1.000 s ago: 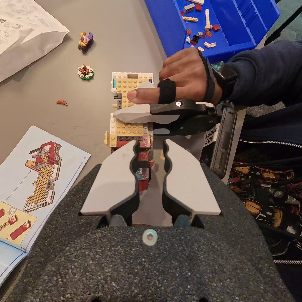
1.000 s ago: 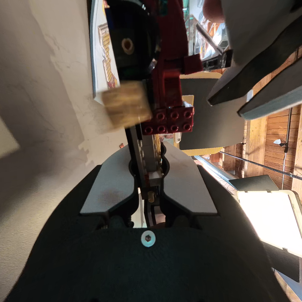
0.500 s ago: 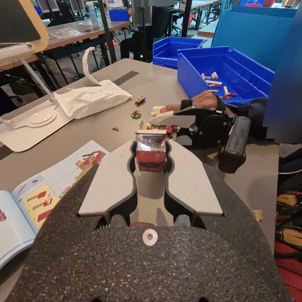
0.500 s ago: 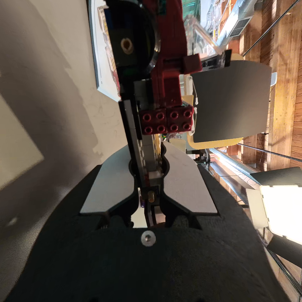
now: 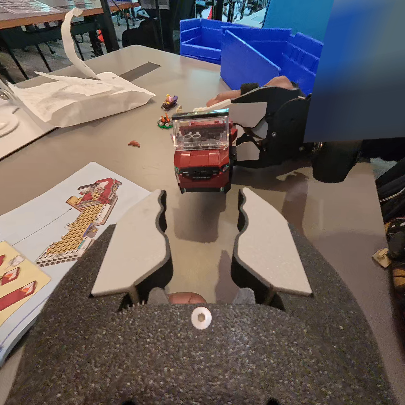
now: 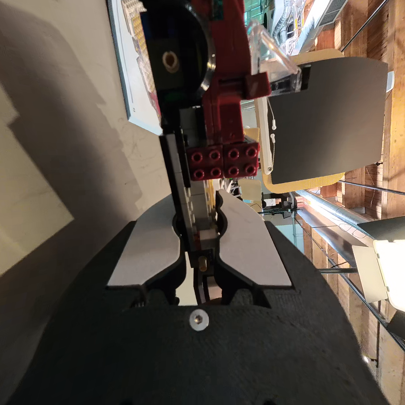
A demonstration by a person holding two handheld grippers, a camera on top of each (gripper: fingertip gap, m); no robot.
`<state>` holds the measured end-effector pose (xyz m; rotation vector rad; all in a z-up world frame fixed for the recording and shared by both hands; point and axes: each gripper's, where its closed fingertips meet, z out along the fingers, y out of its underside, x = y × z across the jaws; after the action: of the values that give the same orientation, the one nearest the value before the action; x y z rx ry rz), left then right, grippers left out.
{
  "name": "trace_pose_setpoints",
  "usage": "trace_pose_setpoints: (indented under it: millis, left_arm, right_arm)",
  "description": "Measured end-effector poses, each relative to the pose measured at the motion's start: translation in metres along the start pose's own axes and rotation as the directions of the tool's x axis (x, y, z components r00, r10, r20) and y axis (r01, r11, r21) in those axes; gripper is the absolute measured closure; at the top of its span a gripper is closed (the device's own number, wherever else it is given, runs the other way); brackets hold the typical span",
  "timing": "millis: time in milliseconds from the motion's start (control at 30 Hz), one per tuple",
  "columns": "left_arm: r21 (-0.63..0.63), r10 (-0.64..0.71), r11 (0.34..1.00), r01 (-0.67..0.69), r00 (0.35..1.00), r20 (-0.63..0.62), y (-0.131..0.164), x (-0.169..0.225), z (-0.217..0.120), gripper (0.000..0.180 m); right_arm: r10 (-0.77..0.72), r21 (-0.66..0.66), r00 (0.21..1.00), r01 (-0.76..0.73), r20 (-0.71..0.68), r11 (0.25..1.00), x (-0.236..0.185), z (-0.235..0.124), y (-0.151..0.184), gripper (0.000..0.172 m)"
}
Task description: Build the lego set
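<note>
The left gripper hangs low above the table with its grey fingers spread wide, nothing between them. The right gripper, turned on its side, has its pads clamped on a brick-built model, a hand on top of it.

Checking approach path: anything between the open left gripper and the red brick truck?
Nothing visible. The left gripper is open just short of the red brick truck, with only bare table between. The right gripper holds the truck.
</note>
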<state>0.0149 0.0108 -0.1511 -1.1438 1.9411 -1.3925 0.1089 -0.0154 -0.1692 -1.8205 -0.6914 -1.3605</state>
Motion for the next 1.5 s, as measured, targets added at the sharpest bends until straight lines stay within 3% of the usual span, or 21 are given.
trace_pose_setpoints:
  millis: [167, 433, 1133, 1500]
  left_arm:
    - [0.084, -0.064, 0.994, 0.071, 0.995, -0.079, -0.004, -0.002, 0.012, 0.099]
    - [0.077, -0.092, 0.991, 0.105, 0.984, -0.154, -0.009, 0.001, 0.030, 0.093]
    - [0.081, -0.114, 0.989, 0.125, 0.985, -0.133, -0.019, 0.003, 0.057, 0.090]
    - [0.045, -0.153, 0.986, 0.160, 0.979, -0.132, -0.014, -0.004, 0.058, 0.073]
  right_arm:
    - [0.007, 0.005, 1.000, -0.007, -0.018, 1.000, 0.000, 0.002, -0.006, 0.147]
    - [0.019, 0.021, 0.999, -0.019, -0.025, 1.000, 0.002, 0.004, -0.017, 0.146]
    - [0.013, 0.001, 1.000, -0.013, -0.007, 1.000, 0.005, 0.008, -0.020, 0.147]
    - [-0.006, 0.007, 1.000, 0.006, -0.028, 1.000, 0.007, 0.010, -0.026, 0.146]
